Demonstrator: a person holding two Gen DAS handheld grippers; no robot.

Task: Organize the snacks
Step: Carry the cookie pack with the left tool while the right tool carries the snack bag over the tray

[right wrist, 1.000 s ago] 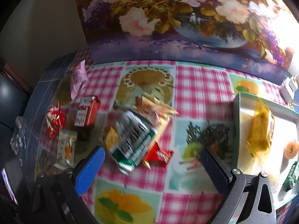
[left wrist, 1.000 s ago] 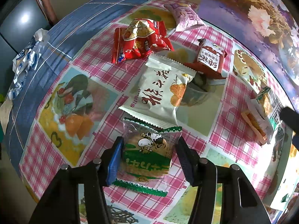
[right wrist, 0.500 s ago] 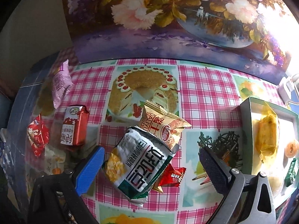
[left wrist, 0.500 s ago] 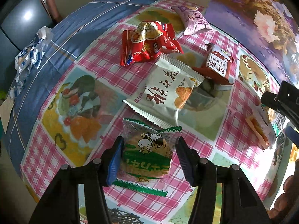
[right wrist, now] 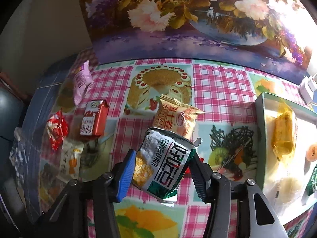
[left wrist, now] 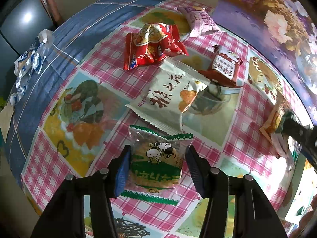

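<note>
Pick-up step, both hands at once: left gripper [left wrist: 157, 165] jaws closing around the green cracker packet [left wrist: 156, 162] on the counter [left wrist: 235, 119]; right gripper [right wrist: 161, 175] jaws closing on the silver-green snack bag [right wrist: 165, 163] (pads look touching). Next: lift and carry to the tray [right wrist: 259, 138] at right.

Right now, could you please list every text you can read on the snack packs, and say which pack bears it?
"猴头菇": white pack, large brush characters.
"好吃点": silver pack, large characters; its smaller print is too small to read.
Unreadable, blurred or too small: the print on the green pack, brown pack, gold pack, pink pack and red pack.
</note>
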